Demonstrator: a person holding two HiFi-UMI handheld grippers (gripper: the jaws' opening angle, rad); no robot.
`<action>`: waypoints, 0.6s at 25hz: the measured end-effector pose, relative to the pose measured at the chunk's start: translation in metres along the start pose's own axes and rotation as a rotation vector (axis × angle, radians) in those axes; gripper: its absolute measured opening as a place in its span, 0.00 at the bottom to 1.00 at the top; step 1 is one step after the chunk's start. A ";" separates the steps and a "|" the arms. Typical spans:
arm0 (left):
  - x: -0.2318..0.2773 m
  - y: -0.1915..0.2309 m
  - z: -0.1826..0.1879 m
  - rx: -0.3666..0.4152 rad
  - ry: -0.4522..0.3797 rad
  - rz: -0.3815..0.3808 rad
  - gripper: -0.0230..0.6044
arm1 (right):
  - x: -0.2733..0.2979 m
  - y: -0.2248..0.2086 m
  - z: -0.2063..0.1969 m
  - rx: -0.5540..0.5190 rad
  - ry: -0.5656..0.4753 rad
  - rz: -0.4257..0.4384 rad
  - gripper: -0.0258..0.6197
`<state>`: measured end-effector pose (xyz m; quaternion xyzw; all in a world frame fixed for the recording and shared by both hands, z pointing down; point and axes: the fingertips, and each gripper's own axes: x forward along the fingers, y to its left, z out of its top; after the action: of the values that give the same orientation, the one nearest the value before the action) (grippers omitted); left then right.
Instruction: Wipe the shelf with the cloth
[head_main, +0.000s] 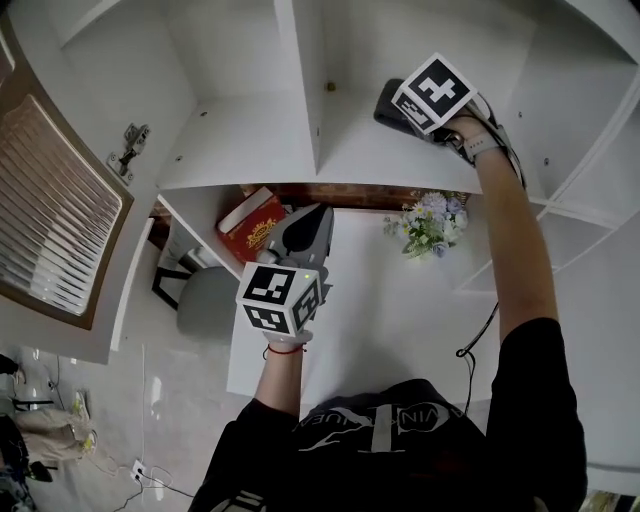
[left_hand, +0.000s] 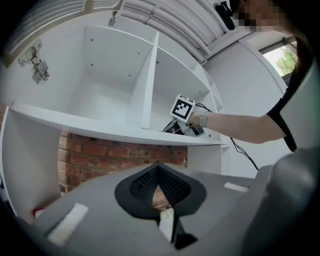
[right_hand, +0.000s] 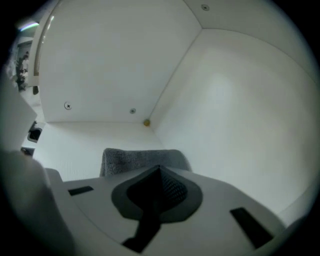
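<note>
Grey cloth (right_hand: 142, 159) near back corner (right_hand: 150, 126), open shelf (right_hand: 85, 140) leftward

White board shelf (head_main: 250, 140), divided by an upright partition into open compartments, surfaces plain and matte. Grey terry cloth (right_hand: 142, 159), lying flat on the floor of the compartment right of the partition, near its back corner.

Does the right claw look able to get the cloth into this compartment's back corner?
Likely yes: the right claw, shut on the cloth, sits inside, with only bare shelf ahead to the back corner.
</note>
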<state>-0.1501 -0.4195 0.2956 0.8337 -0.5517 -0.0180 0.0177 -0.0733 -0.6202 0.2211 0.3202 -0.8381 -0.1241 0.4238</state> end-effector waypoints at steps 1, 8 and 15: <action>0.002 -0.004 0.002 0.001 -0.002 -0.009 0.05 | -0.003 -0.008 -0.011 0.013 0.024 -0.026 0.06; 0.020 -0.036 0.009 0.010 -0.008 -0.094 0.05 | -0.030 -0.052 -0.074 0.100 0.172 -0.191 0.06; 0.034 -0.066 0.011 0.007 -0.014 -0.176 0.05 | -0.058 -0.077 -0.126 0.222 0.338 -0.340 0.06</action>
<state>-0.0769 -0.4248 0.2814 0.8788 -0.4766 -0.0235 0.0092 0.0849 -0.6335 0.2246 0.5172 -0.6982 -0.0457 0.4929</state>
